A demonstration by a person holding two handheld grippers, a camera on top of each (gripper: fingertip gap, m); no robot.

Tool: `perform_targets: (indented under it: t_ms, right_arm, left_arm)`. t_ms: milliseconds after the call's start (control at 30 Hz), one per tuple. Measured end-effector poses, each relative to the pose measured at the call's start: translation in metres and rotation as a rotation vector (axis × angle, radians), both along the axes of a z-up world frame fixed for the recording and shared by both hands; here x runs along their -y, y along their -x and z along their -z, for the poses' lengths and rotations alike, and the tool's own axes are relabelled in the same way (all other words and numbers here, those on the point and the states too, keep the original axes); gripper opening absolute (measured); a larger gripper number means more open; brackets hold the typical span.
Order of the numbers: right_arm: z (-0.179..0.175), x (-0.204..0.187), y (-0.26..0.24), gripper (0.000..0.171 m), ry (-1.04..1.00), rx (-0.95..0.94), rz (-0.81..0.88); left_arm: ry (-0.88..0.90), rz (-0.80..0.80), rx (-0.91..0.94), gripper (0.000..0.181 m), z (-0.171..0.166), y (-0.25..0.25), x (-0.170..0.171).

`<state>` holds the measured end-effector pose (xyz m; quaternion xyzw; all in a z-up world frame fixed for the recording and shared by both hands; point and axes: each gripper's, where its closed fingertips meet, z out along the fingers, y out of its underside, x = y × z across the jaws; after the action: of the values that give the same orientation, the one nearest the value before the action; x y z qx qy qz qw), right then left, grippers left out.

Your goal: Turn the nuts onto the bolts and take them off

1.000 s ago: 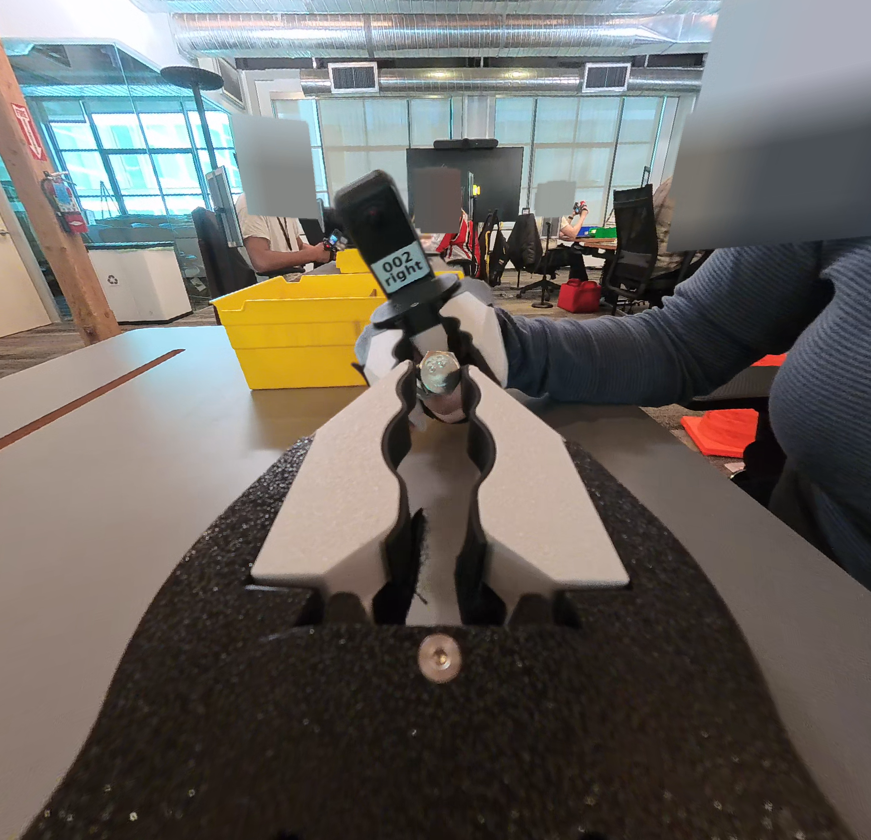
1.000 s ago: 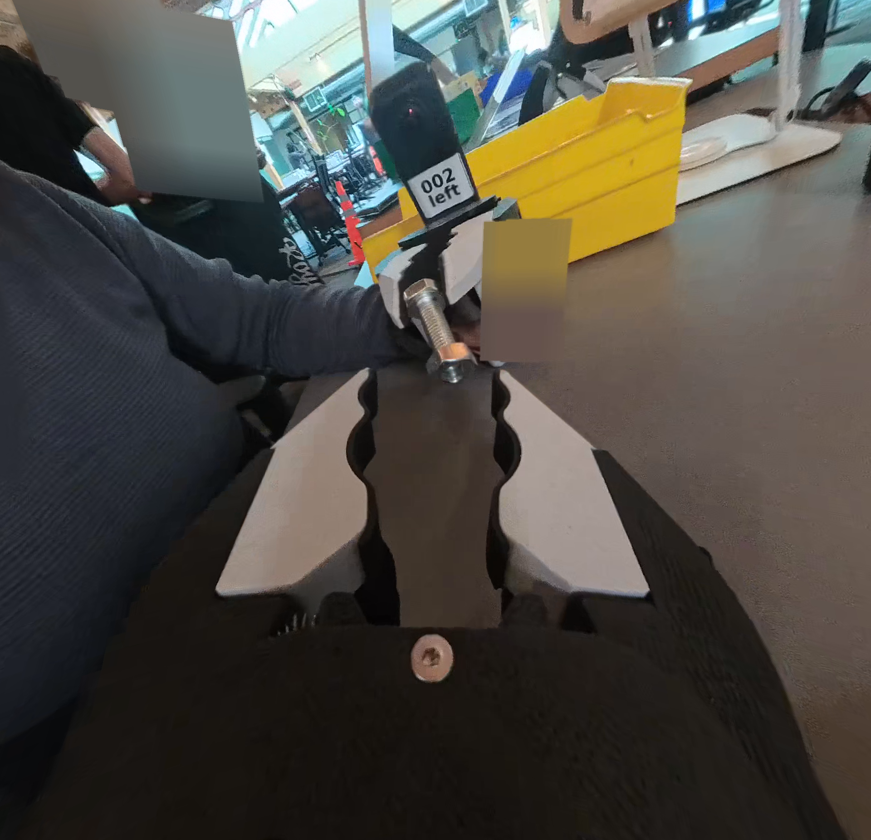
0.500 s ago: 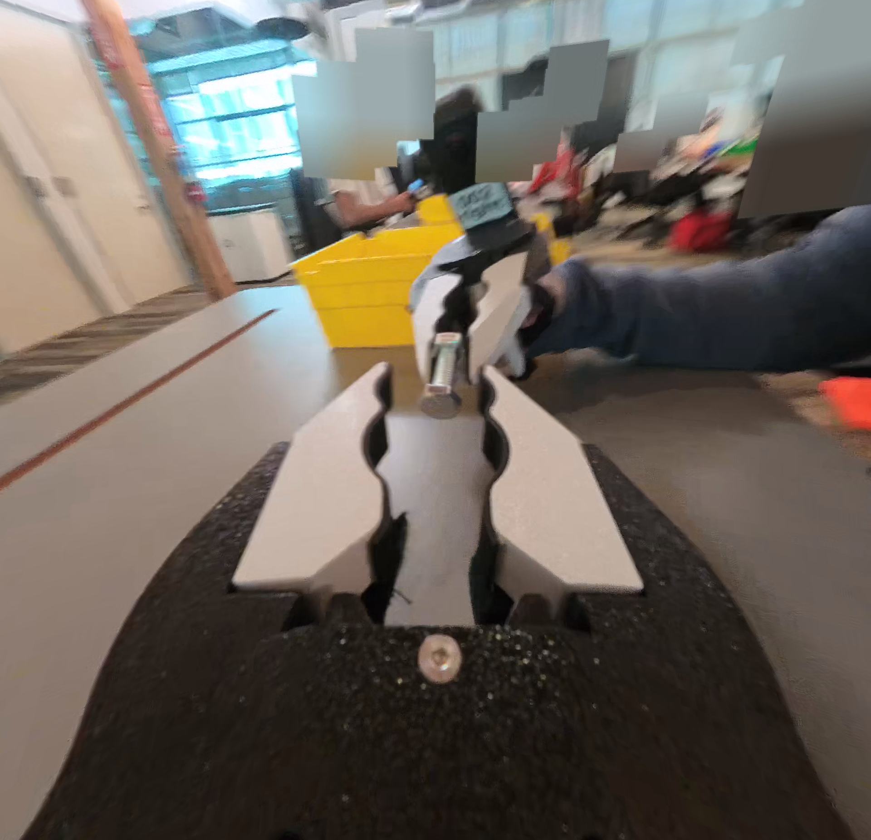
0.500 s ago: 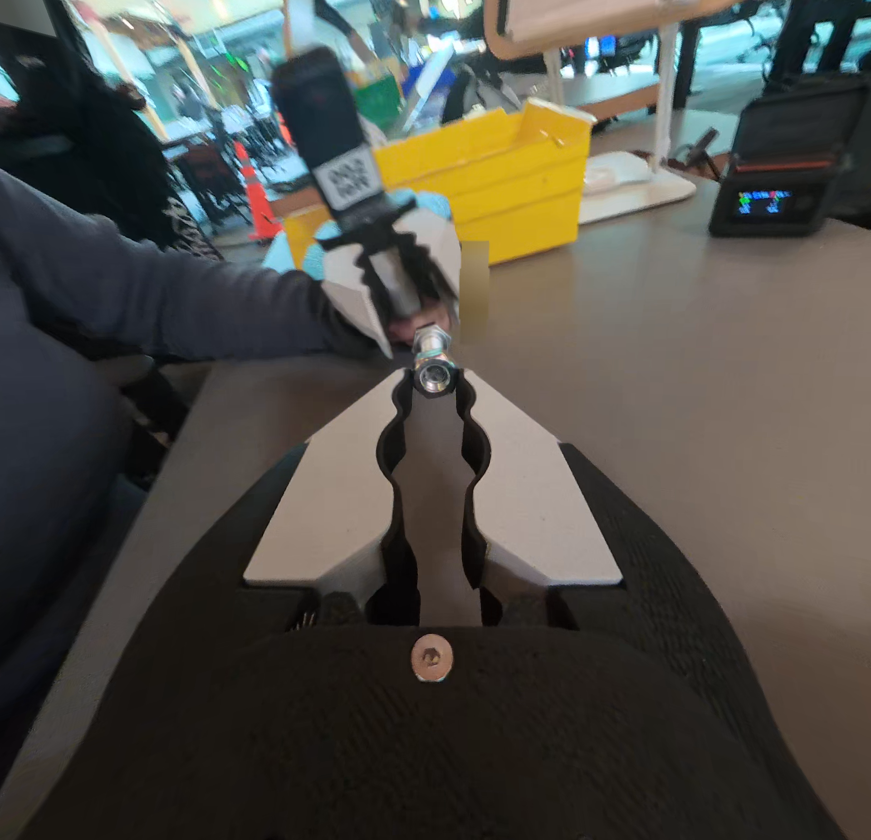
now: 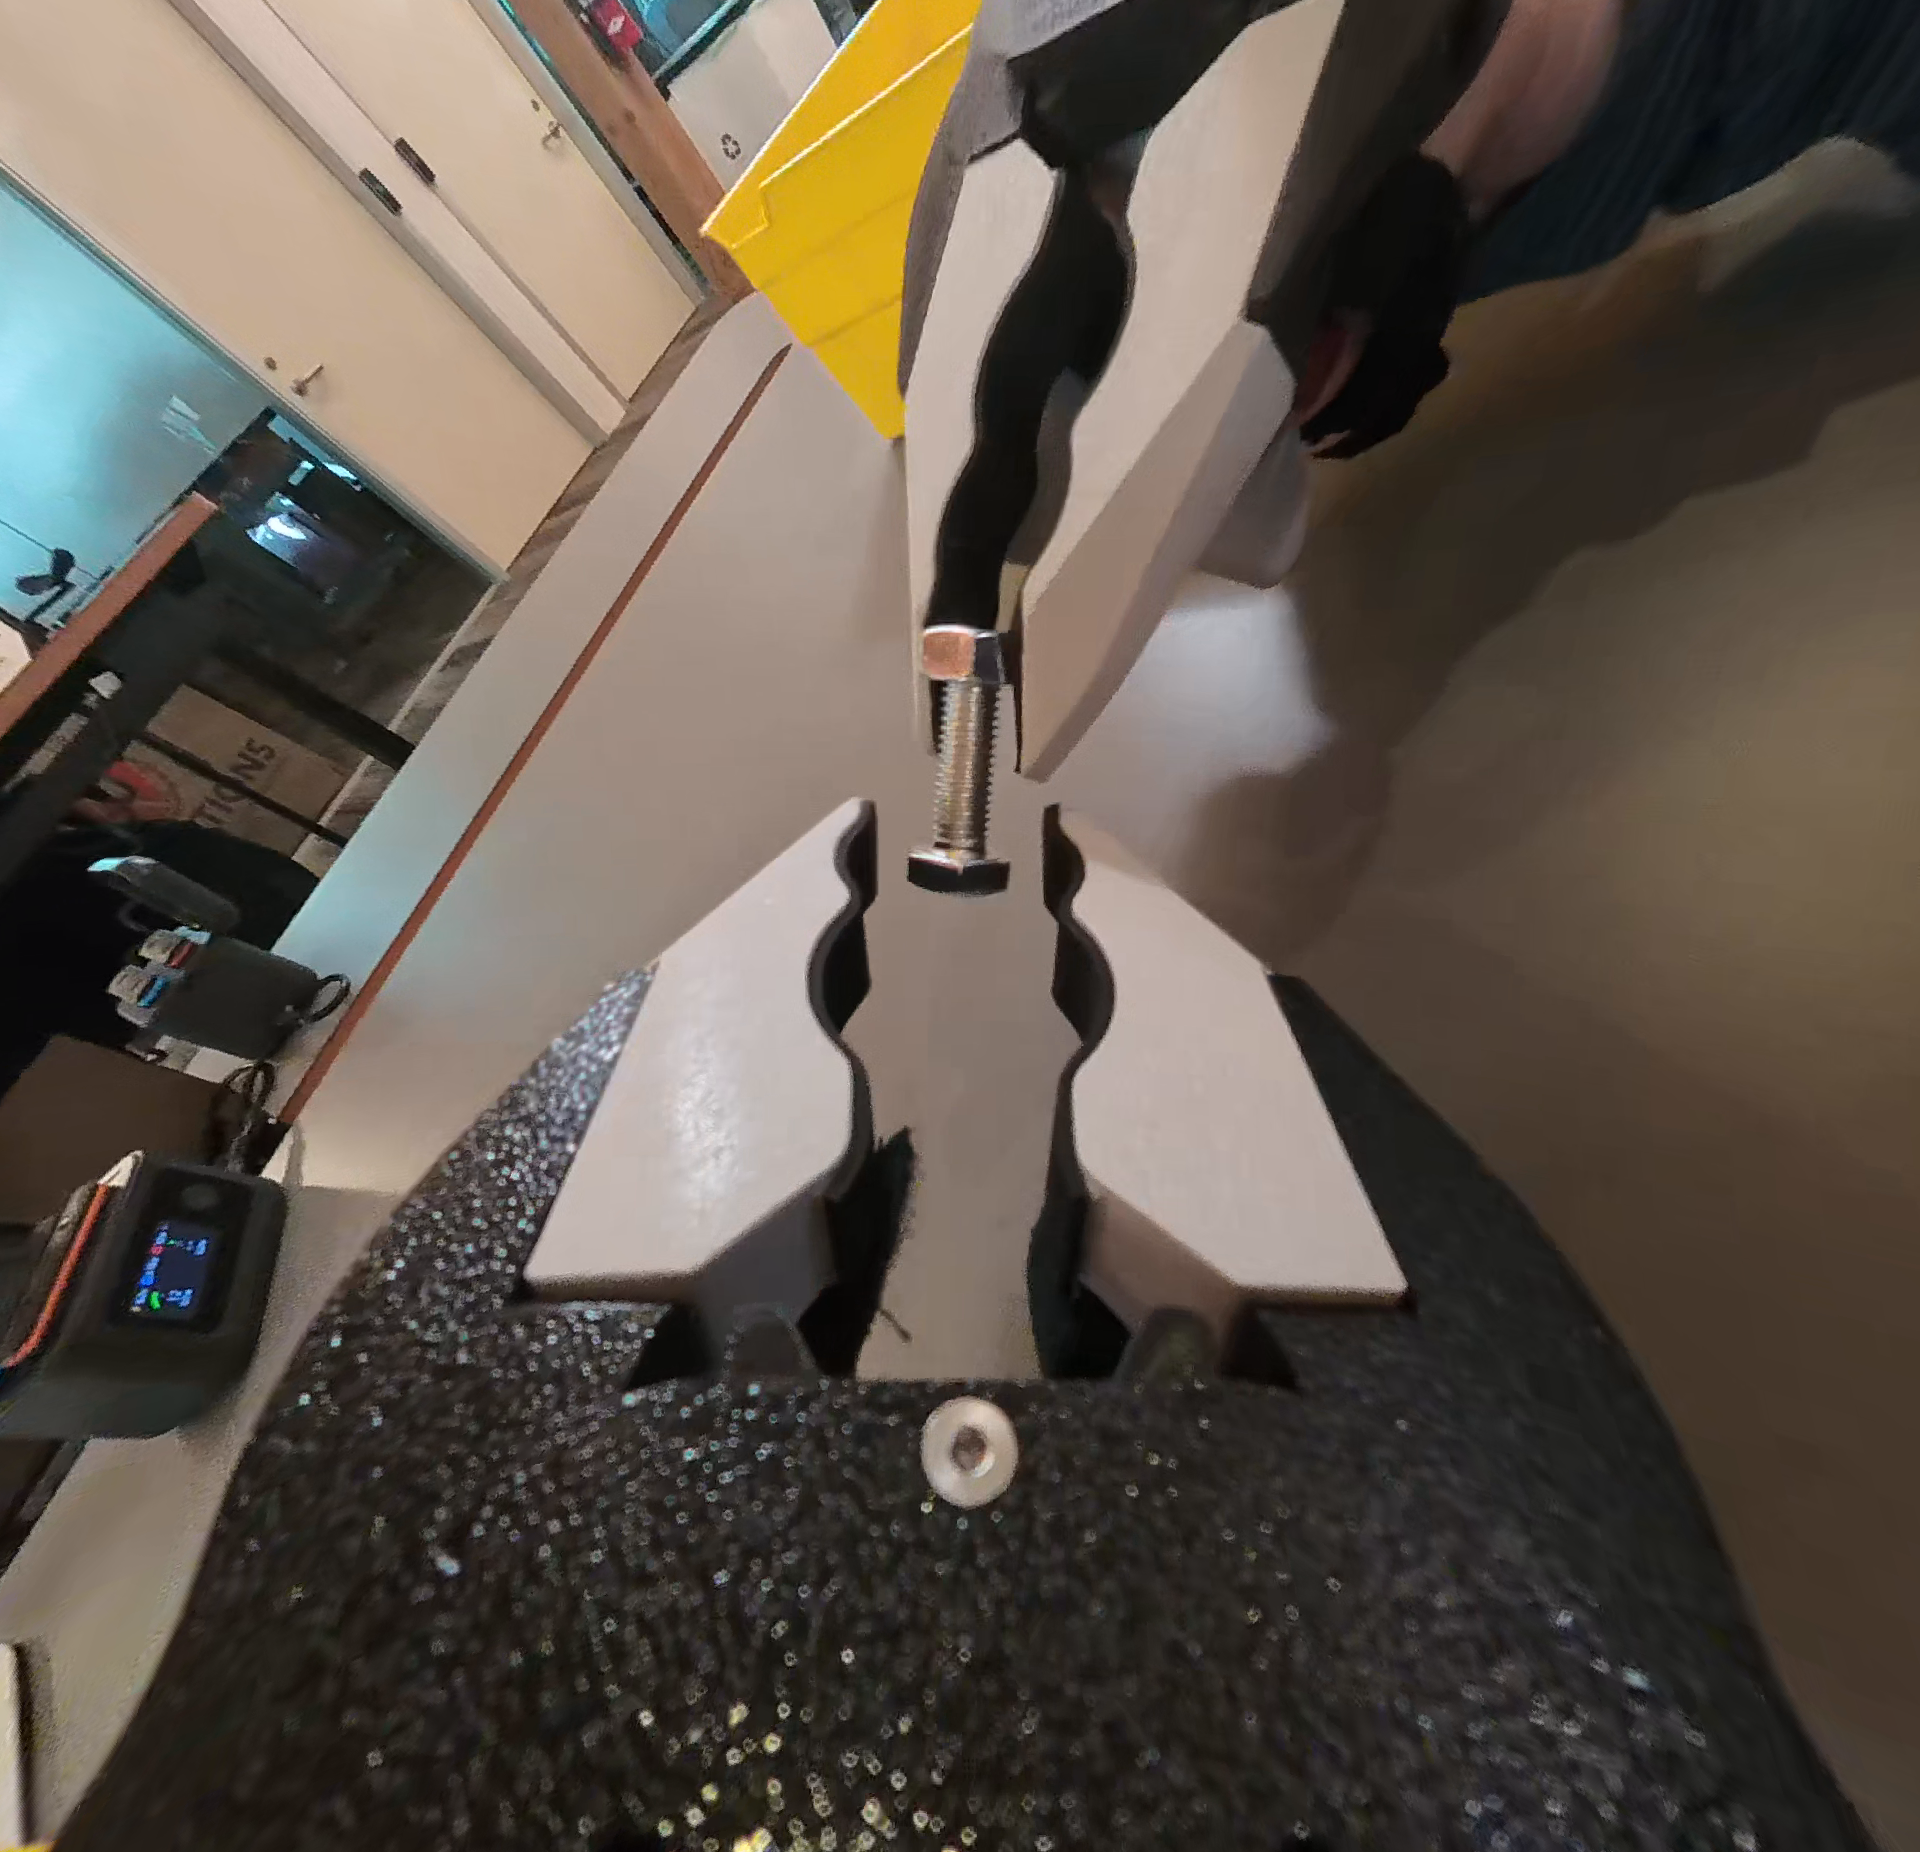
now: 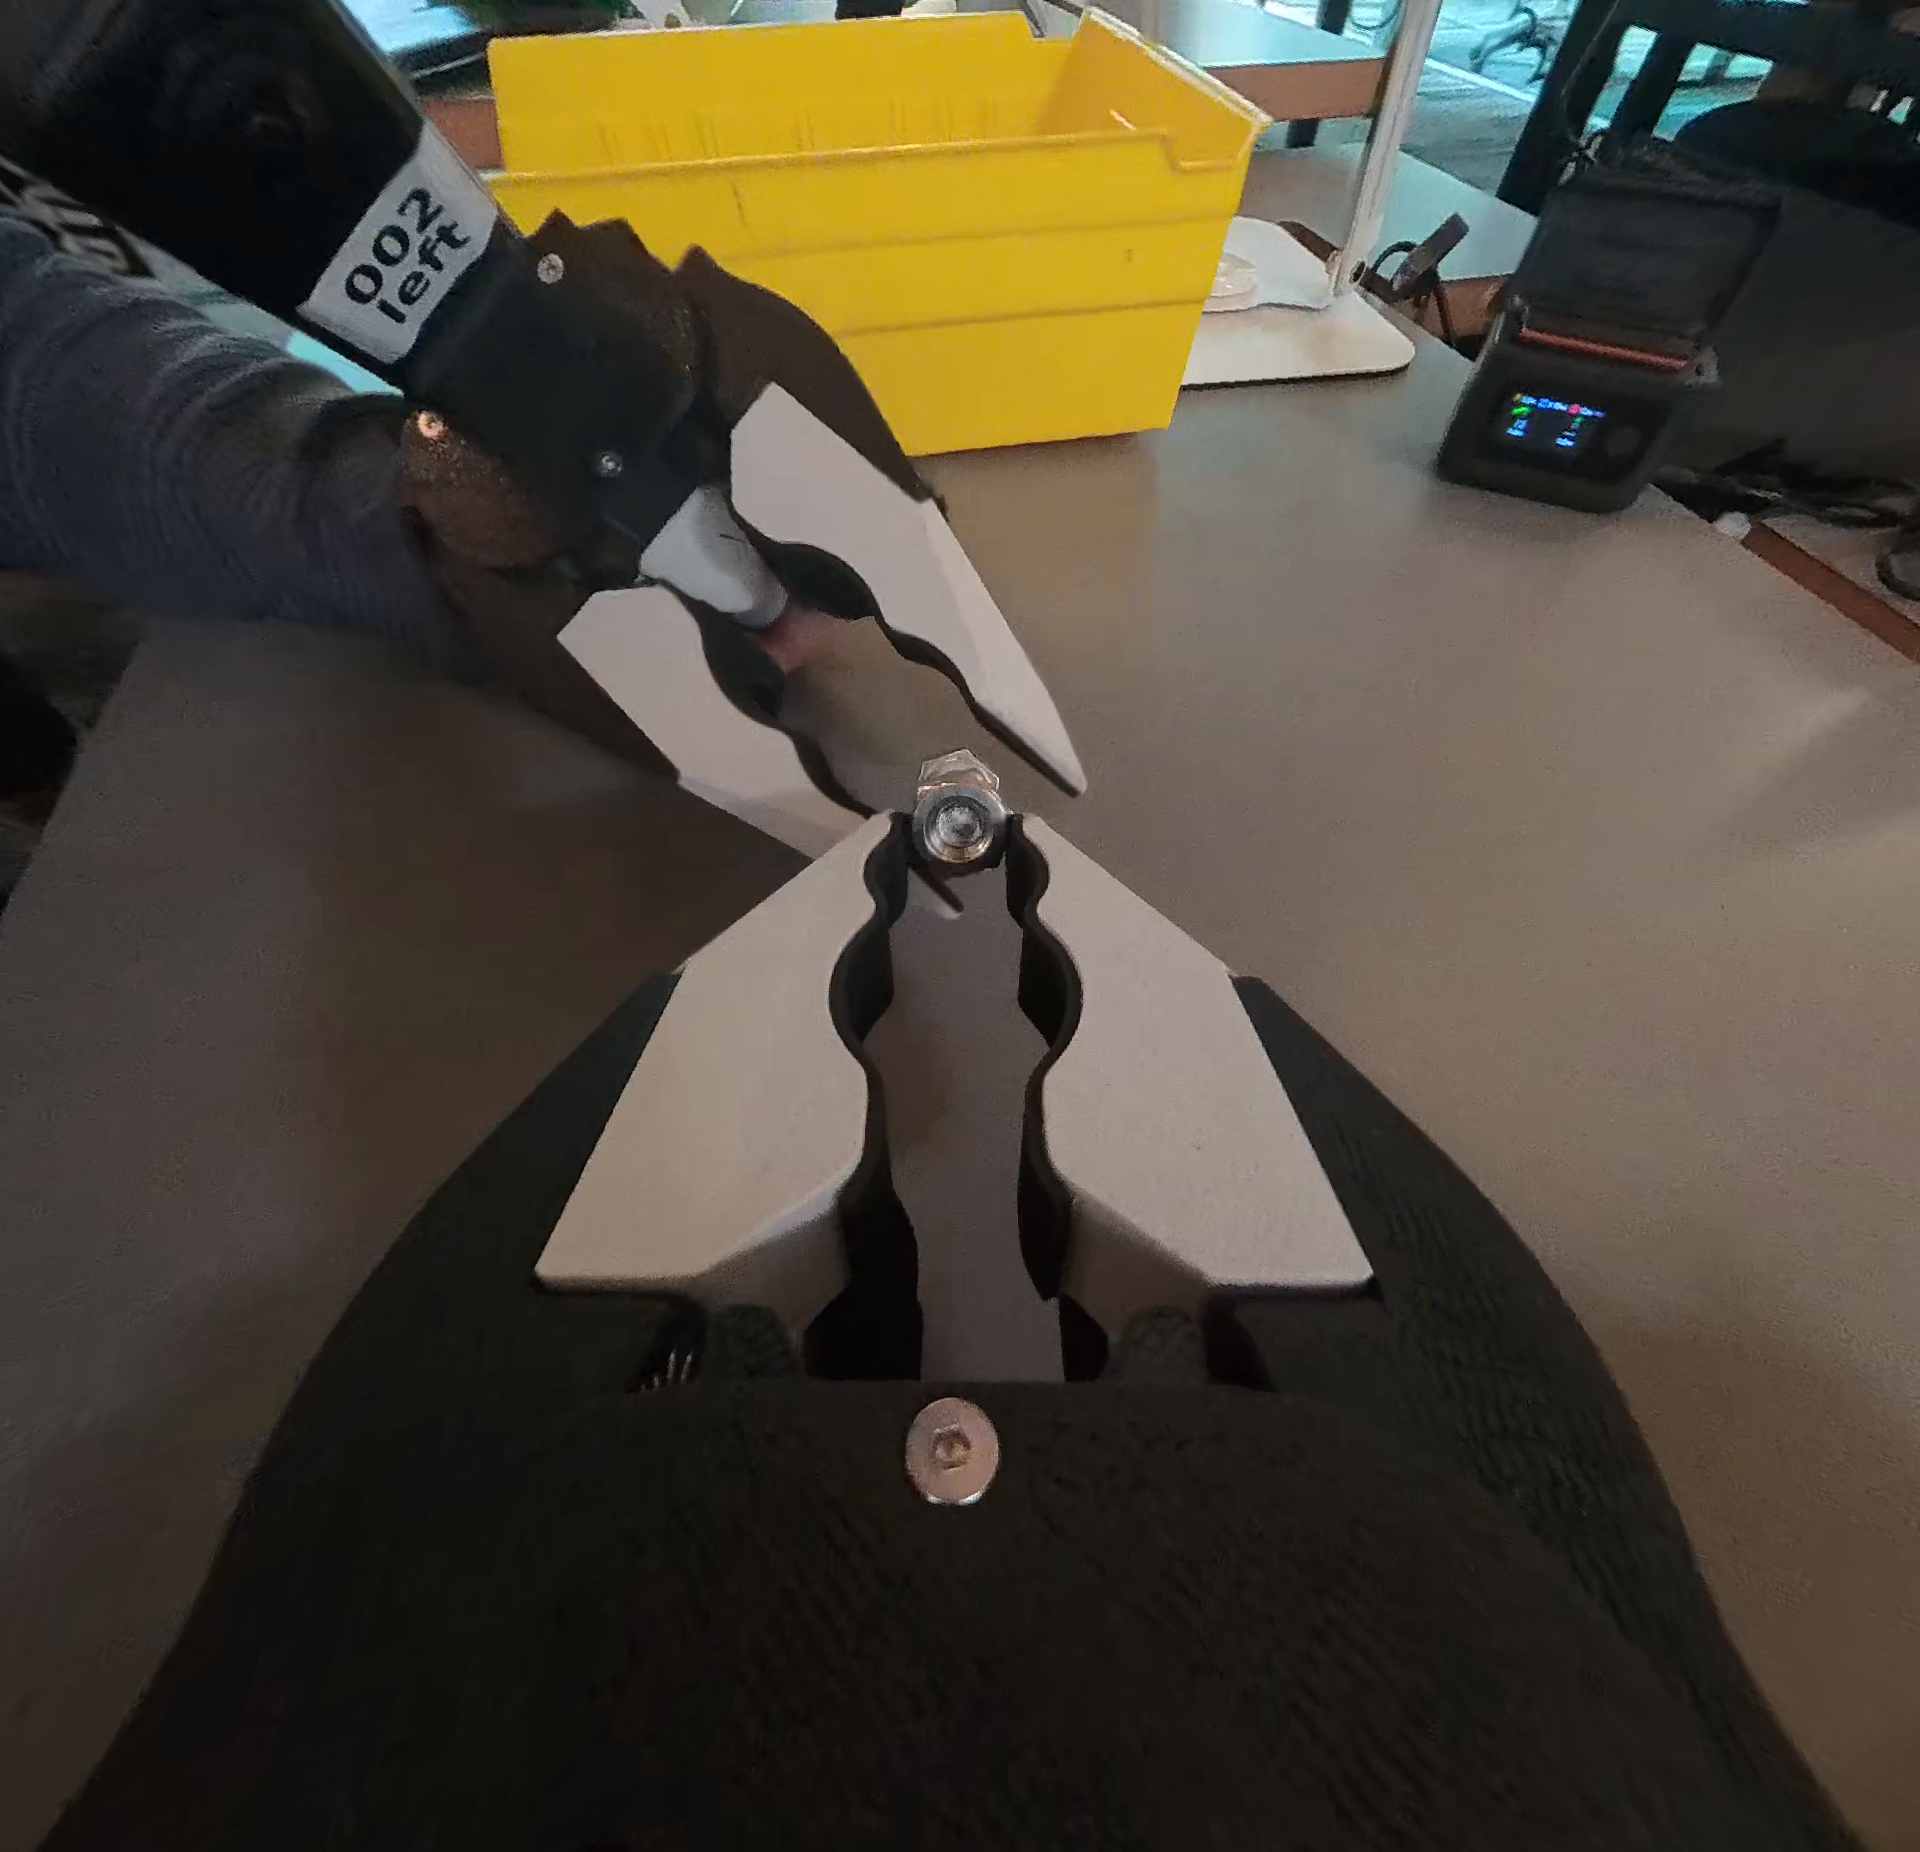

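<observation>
A silver bolt (image 5: 961, 774) hangs above the grey table (image 5: 1558, 867), with its hex head (image 5: 958, 872) at the lower end. A nut (image 5: 961, 654) sits on its upper thread. My right gripper (image 5: 971, 701) comes down from the top and is shut on the nut. In the right wrist view my right gripper (image 6: 954, 831) pinches the nut (image 6: 956, 834) at its fingertips, with the bolt's end showing in the middle. My left gripper (image 5: 956, 820) is open, its tips on either side of the bolt head without touching it. It enters the right wrist view (image 6: 966, 803) from the upper left.
A yellow bin (image 6: 873, 223) stands on the table behind the grippers and also shows in the left wrist view (image 5: 852, 213). A black device with a small lit screen (image 6: 1569, 431) sits at the right. A white stand base (image 6: 1299, 337) lies beside the bin. Less than 4 cm separates the two grippers' tips.
My left gripper was shut on the bolt head and has opened. My right gripper was open and has shut on the nut. Both grippers have tilted and now meet at an angle.
</observation>
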<state>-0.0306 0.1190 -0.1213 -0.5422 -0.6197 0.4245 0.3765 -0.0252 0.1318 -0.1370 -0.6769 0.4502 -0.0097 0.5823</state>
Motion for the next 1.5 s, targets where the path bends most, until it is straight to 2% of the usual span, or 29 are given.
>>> perform_targets:
  t_ms: [133, 333, 433, 533, 633, 700, 767, 867, 1000, 1067, 1267, 1367, 1500]
  right_arm:
    - [-0.001, 0.003, 0.001, 0.017, -0.021, 0.002, -0.012]
    - [0.004, -0.002, 0.002, 0.018, -0.071, 0.028, 0.033]
    - [0.009, -0.004, 0.001, 0.038, -0.05, 0.077, 0.051]
    - [0.008, 0.004, 0.003, 0.041, -0.07, 0.087, 0.022]
    - [0.001, 0.016, 0.006, 0.046, -0.193, 0.044, -0.028]
    - [0.005, 0.005, 0.004, 0.047, -0.235, 0.089, 0.035]
    - [0.018, -0.004, -0.003, 0.052, -0.194, 0.189, 0.073]
    - [0.024, 0.001, -0.004, 0.052, -0.142, 0.219, 0.045]
    - [0.006, 0.021, 0.003, 0.054, -0.251, 0.092, -0.032]
    - [-0.003, 0.019, 0.004, 0.052, -0.268, 0.047, -0.009]
    - [0.022, 0.003, -0.01, 0.05, -0.122, 0.231, 0.051]
    - [0.02, 0.014, -0.003, 0.051, -0.167, 0.203, 0.01]
    - [0.013, 0.017, 0.004, 0.055, -0.336, 0.154, -0.008]
  left_arm:
    - [0.018, 0.017, -0.025, 0.017, 0.006, -0.002, 0.001]
    - [0.001, -0.024, -0.092, 0.016, 0.01, 0.004, -0.005]
    - [0.008, -0.041, -0.119, 0.016, 0.015, 0.007, -0.008]
    - [0.003, -0.056, -0.164, 0.016, 0.019, 0.009, -0.01]
    - [-0.007, -0.049, -0.196, 0.016, 0.022, 0.008, -0.01]
    - [-0.008, -0.048, -0.208, 0.016, 0.024, 0.008, -0.01]
    - [-0.006, -0.046, -0.199, 0.017, 0.024, 0.008, -0.01]
    - [0.017, -0.022, -0.144, 0.016, 0.023, 0.006, -0.009]
    - [0.053, 0.03, -0.105, 0.016, 0.022, 0.001, -0.004]
    - [0.043, 0.035, -0.108, 0.016, 0.022, 0.0, -0.004]
    - [0.065, 0.037, -0.099, 0.016, 0.023, 0.0, -0.005]
    - [0.081, 0.039, -0.092, 0.016, 0.023, 0.0, -0.005]
    - [0.094, 0.043, -0.09, 0.016, 0.024, 0.0, -0.005]
